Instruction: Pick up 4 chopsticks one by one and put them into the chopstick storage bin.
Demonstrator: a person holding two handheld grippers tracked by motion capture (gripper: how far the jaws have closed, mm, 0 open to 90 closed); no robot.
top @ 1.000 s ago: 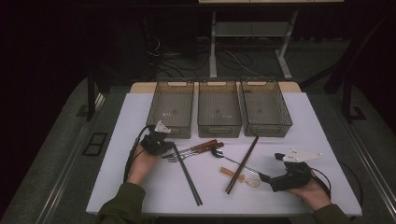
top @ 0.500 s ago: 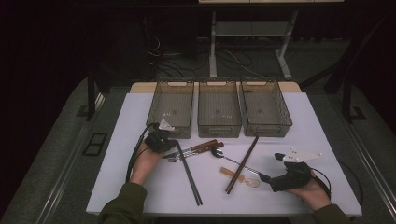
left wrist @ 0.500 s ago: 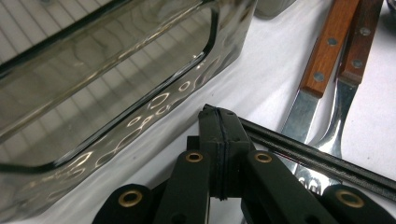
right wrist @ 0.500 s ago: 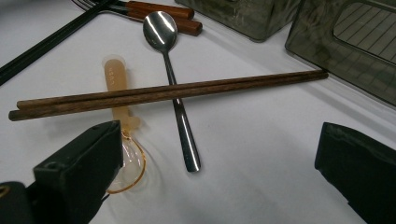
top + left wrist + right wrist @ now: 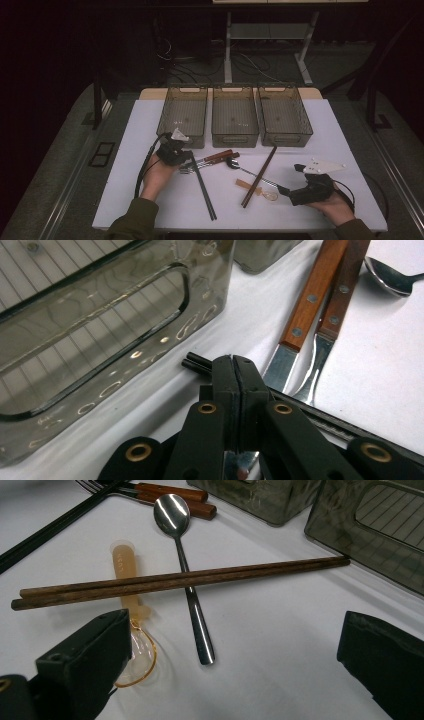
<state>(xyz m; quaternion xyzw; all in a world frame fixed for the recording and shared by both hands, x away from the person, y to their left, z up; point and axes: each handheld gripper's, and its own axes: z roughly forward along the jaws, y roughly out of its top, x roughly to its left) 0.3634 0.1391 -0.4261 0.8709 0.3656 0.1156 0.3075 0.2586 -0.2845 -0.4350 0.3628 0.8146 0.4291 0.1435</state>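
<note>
Table: white top (image 5: 350, 150), cutlery scattered mid-front, three bins along the back edge.
L gripper: left gripper (image 5: 181, 160) in the person's left hand, just in front of the left bin; jaws pressed together, no gap seen in the left gripper view (image 5: 234, 371). Nothing visibly clamped between the pads.
L gripper contact: tips sit right over the top end of the black chopsticks (image 5: 202, 187); stick ends poke out beside the jaws (image 5: 196, 363). Touching or just above, can't tell.
Black chopsticks: pair lying together, running from the left gripper toward the table's front edge.
Knife + fork: wood-handled knife (image 5: 306, 315) and fork (image 5: 332, 325) side by side, just beside the L gripper tips, blade and fork neck next to the jaws.
R gripper: right gripper (image 5: 292, 192) in the right hand near the front right, jaws wide apart, nothing between them (image 5: 235, 665).
Brown chopsticks: pair (image 5: 180, 580) lying across the metal spoon (image 5: 182, 565) and the clear plastic spoon (image 5: 131, 615), in front of the R jaws.
Bins: three smoky see-through bins, left bin (image 5: 184, 114), mid bin (image 5: 234, 116), right bin (image 5: 285, 115), side by side.
</note>
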